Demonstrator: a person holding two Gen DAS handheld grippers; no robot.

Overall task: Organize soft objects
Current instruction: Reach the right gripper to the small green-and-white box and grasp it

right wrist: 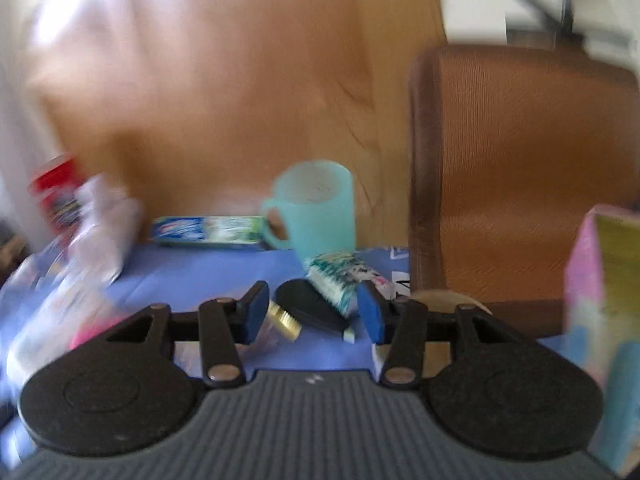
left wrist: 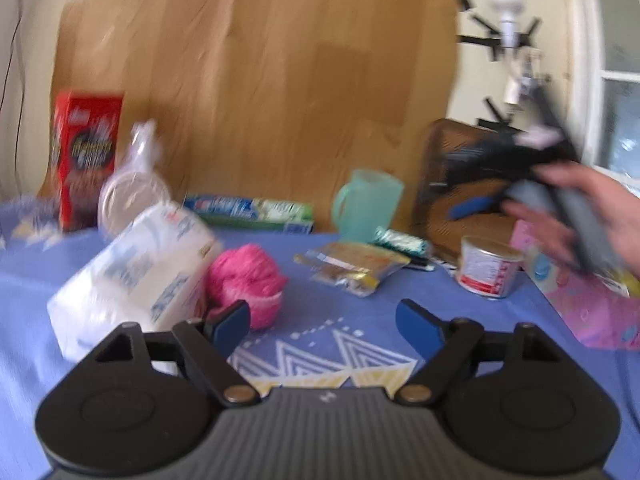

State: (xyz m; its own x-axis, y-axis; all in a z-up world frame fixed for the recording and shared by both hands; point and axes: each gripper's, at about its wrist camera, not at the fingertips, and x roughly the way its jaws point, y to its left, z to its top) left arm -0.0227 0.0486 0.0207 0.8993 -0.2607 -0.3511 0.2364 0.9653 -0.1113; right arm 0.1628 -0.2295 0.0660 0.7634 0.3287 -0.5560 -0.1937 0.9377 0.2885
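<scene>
On the blue patterned tablecloth (left wrist: 320,304) a soft white plastic-wrapped pack of tissues with blue print (left wrist: 132,272) is seen at the left, tilted, with a fluffy pink ball of yarn-like material (left wrist: 246,280) just beside it on the right and apparently touching it. Both are judged to be the soft things to be sorted. The left gripper (left wrist: 323,322) is held near them, just right of the pink ball, its blue pads spread wide with only cloth between them; nothing is grasped. The right gripper (right wrist: 312,312) is seen partly spread and empty, with a black oval object (right wrist: 310,308) and a green-and-white printed tube or packet (right wrist: 340,276) lying on the table beyond its pads (blur prevents a firmer reading).

The pink ball is expected to be very light and compressible, so it should be taken across its middle with a modest squeeze; loose strands may snag on a pad. The tissue pack is likewise light but bulky, and its film is probably slippery, so a grip across the narrower side or a pinched corner is thought safer. A turquoise plastic mug (left wrist: 368,204) and a small white tin (left wrist: 488,266) stand well apart and are left aside as hard things.
</scene>
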